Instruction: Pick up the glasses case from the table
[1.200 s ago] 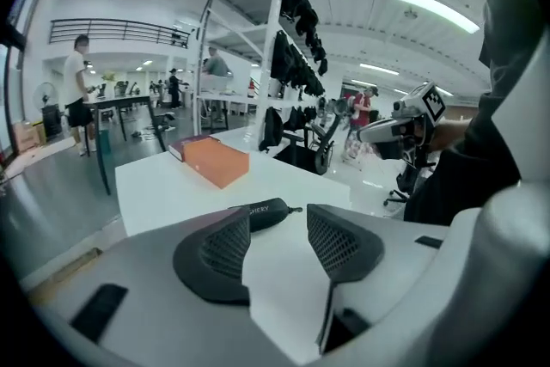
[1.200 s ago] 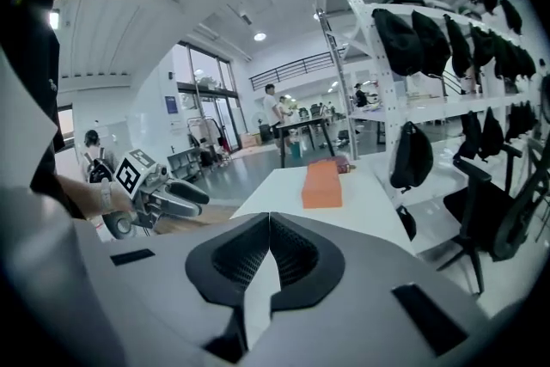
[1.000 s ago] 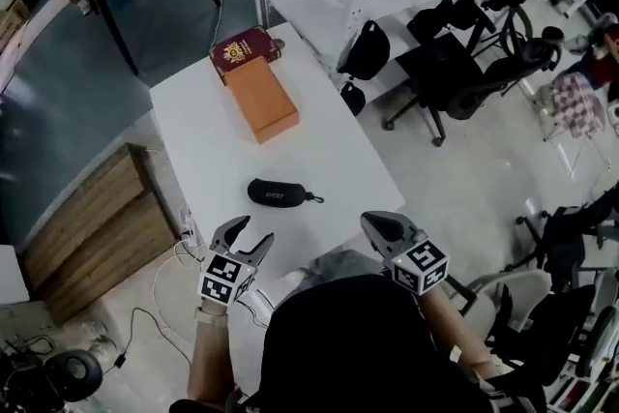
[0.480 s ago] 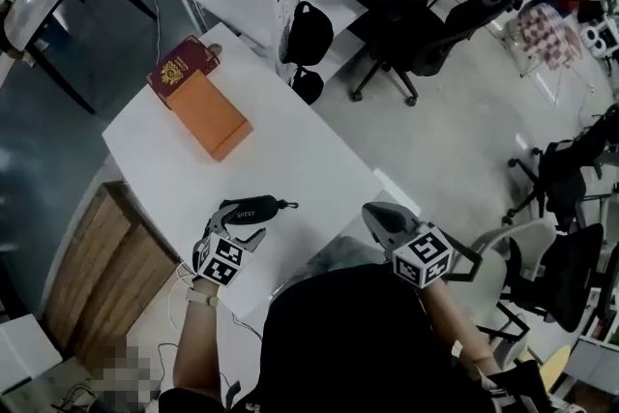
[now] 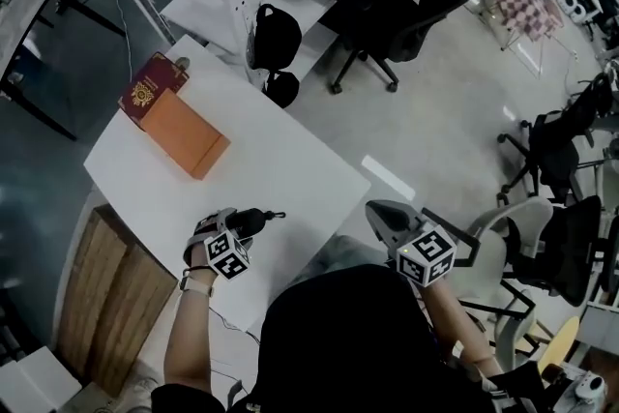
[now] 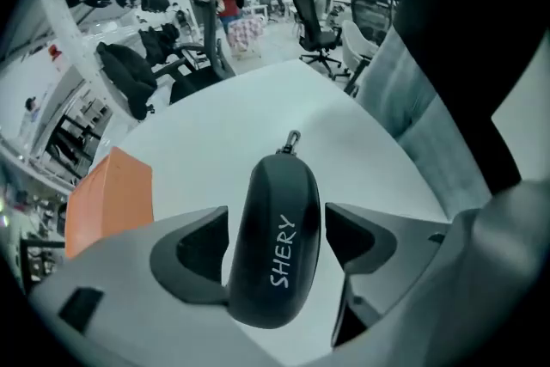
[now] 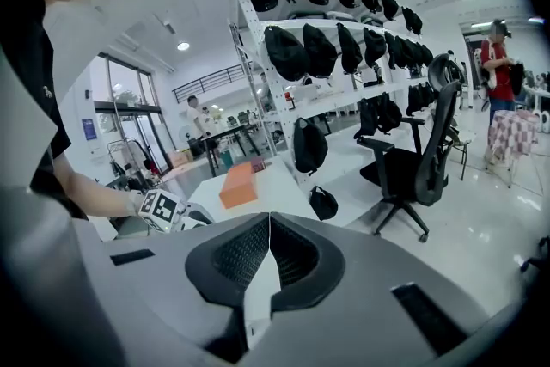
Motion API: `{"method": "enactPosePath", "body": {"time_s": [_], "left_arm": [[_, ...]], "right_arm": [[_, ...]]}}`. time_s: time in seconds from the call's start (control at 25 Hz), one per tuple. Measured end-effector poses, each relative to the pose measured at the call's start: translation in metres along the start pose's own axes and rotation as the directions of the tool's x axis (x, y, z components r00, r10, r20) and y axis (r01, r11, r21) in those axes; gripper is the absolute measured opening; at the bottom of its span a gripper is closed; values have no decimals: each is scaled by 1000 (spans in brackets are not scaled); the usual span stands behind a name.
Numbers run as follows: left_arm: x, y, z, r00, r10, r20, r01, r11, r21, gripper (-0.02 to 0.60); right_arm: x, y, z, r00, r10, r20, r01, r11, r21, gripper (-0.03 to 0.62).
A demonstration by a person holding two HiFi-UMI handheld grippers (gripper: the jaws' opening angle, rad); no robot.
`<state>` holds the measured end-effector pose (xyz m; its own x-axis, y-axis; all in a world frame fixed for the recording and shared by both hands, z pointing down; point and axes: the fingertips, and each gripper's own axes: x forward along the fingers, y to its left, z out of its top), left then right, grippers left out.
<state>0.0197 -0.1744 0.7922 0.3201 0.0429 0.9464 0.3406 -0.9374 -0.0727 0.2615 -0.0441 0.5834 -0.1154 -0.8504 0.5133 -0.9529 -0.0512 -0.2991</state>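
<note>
The black glasses case [image 6: 273, 245], printed SHERY and with a small clip at its far end, lies on the white table [image 5: 280, 160] near its front edge. My left gripper [image 6: 275, 215] points steeply down over it. Its jaws are opening and stand on either side of the case, with a gap showing at the right one. In the head view the case [image 5: 253, 219] pokes out beyond the left gripper [image 5: 232, 227]. My right gripper [image 5: 382, 216] hangs off the table's right edge, fingertips together, holding nothing; the right gripper view shows its jaws [image 7: 269, 223] meeting.
An orange box [image 5: 186, 139] and a dark red book [image 5: 150, 90] lie at the table's far end. A black backpack [image 5: 273, 34] and office chairs [image 5: 387, 5] stand beyond the table. A wooden cabinet [image 5: 97, 285] sits at the table's left.
My left gripper has come forward and down over the glasses case and rolled, so its jaws now straddle it. The right gripper shifted slightly sideways. The head view swung.
</note>
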Motion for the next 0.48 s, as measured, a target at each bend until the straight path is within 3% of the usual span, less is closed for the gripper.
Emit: {"method": "enactPosePath", "body": {"time_s": [0.16,0.48], "left_arm": [[26,-6,-19,994,-64,-91,68,997,40,357],[40,-15,-20,980,-161,-120,162,987,-3,364]], "right_arm": [[-3,-8,-2,1000,-19,4,19,999,31,29],[-8,-17,-1,998,-55,25,53,997,60,29]]}}
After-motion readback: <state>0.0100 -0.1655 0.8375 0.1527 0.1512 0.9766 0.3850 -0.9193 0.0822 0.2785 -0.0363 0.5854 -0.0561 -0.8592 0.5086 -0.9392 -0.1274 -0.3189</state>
